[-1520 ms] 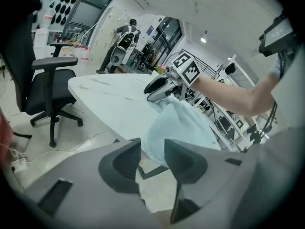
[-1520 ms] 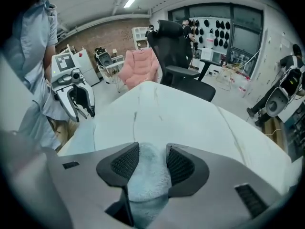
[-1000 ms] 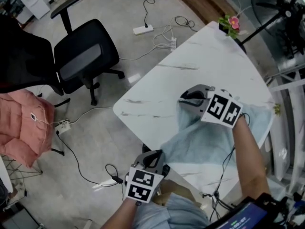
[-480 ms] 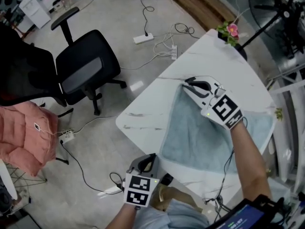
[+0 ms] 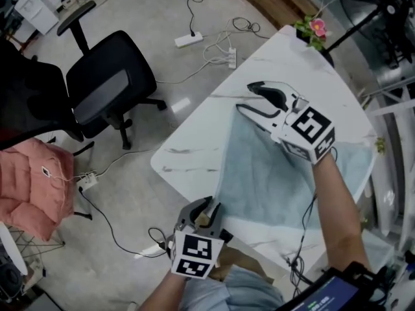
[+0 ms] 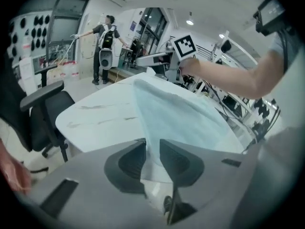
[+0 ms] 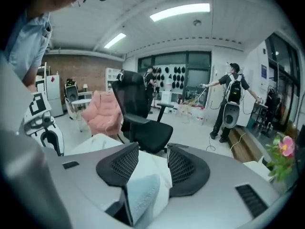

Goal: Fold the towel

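Lying spread on the table (image 5: 194,144), the towel (image 5: 279,173) runs lengthwise from the left gripper (image 5: 203,207) to the right gripper (image 5: 245,96). Both jaws have just been opening: left slack around the near corner, right spread over the far one.

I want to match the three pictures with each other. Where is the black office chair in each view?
Head view: the black office chair stands upper left, on the floor beside the white table.
Left gripper view: at the left edge.
Right gripper view: centre, beyond the table.
Shared landmark: the towel on the table, seen in all three.
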Demonstrator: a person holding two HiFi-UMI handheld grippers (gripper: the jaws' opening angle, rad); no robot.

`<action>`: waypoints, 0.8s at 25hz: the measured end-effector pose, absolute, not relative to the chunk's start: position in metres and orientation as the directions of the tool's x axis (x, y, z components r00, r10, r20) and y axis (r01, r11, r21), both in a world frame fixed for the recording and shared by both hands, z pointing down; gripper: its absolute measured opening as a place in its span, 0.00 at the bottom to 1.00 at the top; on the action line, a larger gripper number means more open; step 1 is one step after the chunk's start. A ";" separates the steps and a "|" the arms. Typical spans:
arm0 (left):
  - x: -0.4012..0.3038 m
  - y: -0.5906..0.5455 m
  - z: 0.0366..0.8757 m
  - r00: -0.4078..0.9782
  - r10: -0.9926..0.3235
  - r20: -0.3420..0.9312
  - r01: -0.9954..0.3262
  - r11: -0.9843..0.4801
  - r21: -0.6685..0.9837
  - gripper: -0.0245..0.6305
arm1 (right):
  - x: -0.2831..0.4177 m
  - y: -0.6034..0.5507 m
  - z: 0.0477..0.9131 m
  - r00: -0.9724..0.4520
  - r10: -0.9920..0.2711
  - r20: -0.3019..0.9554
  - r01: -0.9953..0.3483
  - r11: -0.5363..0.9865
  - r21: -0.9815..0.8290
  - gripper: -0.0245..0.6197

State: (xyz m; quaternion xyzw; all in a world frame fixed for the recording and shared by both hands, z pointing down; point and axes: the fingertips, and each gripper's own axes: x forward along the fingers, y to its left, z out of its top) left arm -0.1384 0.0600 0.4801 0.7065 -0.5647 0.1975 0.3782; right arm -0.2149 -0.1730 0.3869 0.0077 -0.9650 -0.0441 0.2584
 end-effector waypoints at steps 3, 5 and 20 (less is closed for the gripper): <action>-0.126 0.058 0.476 0.314 -0.638 0.703 -0.946 -0.150 0.287 0.13 | -0.197 -0.174 0.352 -0.876 -0.106 0.471 -0.047 0.990 0.137 0.30; -0.119 0.054 0.470 0.339 -0.628 0.700 -0.939 -0.181 0.292 0.09 | -0.173 -0.161 0.343 -0.867 -0.110 0.486 -0.048 0.989 0.138 0.21; -0.105 0.049 0.498 0.380 -0.409 0.830 -0.894 -0.394 0.216 0.05 | 0.004 0.026 0.497 -0.609 -0.128 0.783 -0.324 0.941 -0.098 0.09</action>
